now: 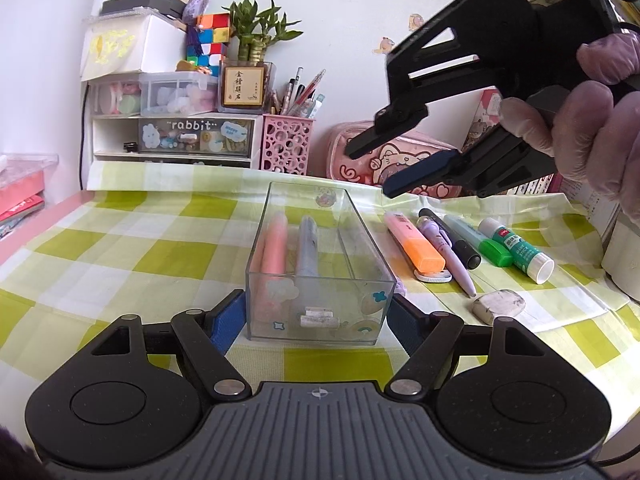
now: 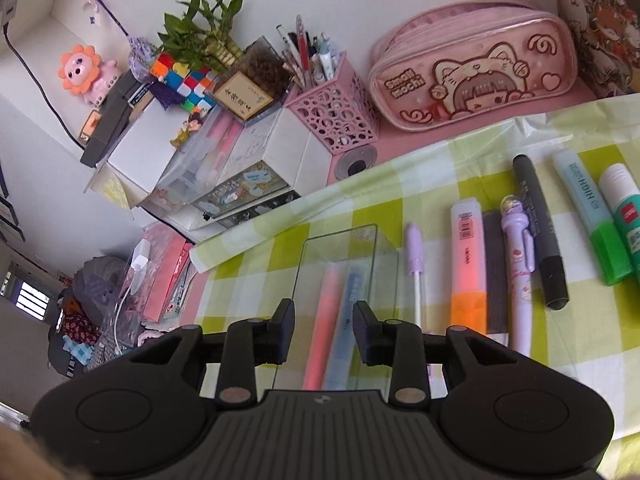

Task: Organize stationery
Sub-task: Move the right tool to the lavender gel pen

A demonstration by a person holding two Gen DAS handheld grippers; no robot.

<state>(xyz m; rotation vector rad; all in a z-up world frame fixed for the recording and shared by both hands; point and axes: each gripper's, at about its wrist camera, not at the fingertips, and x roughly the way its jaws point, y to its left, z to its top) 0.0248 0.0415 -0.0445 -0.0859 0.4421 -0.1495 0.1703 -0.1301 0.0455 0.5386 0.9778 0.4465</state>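
Left wrist view: the clear box (image 1: 320, 264) holds 2 pens, and the left gripper (image 1: 318, 316) clamps its near end, steadying it. To its right an orange highlighter (image 1: 416, 242), a purple pen (image 1: 444, 252), a black marker (image 1: 452, 236), a green highlighter (image 1: 480, 242), a glue stick (image 1: 516, 250) and an eraser (image 1: 498, 306) wait on the checked cloth (image 1: 120, 248).

Right wrist view: the right gripper (image 2: 324, 330) hovers above the box, angled down, jaws apart and empty.
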